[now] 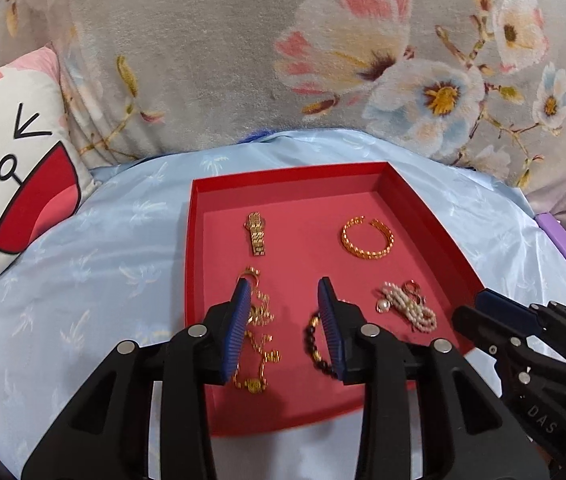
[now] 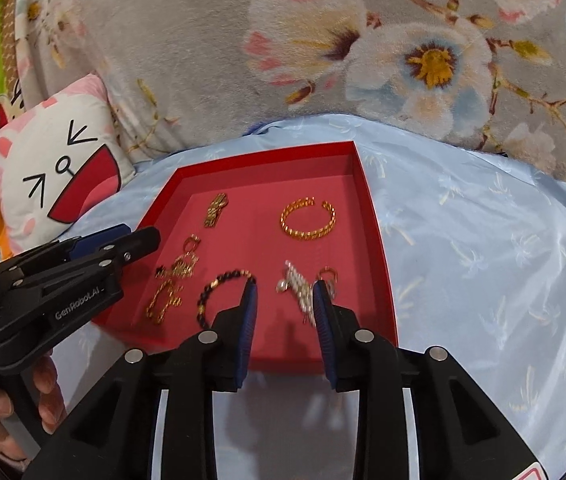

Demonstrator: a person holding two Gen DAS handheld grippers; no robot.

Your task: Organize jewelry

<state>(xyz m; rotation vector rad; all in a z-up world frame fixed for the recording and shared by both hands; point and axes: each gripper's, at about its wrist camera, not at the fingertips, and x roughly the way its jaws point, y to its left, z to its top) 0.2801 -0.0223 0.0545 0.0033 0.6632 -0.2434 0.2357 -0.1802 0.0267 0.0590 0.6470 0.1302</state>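
Note:
A red tray (image 1: 199, 240) (image 2: 383, 280) lies on a light blue cloth and holds jewelry. In it are a gold watch band (image 1: 256, 233) (image 2: 215, 210), a gold chain bangle (image 1: 368, 237) (image 2: 308, 218), a tangled gold chain (image 1: 259, 332) (image 2: 171, 284), a black bead bracelet (image 1: 313, 344) (image 2: 219, 292) and a pearl cluster with earrings (image 1: 405, 306) (image 2: 303, 286). My left gripper (image 1: 285, 290) (image 2: 139, 236) is open and empty over the tray's near left part. My right gripper (image 2: 285, 292) (image 1: 483, 300) is open and empty just above the pearl cluster.
A cat-face cushion (image 1: 11, 184) (image 2: 59, 176) lies to the left. A grey floral blanket (image 1: 243, 60) (image 2: 323, 40) rises behind the tray. A purple object (image 1: 563, 244) sits at the right edge of the cloth. A hand (image 2: 23, 408) holds the left gripper.

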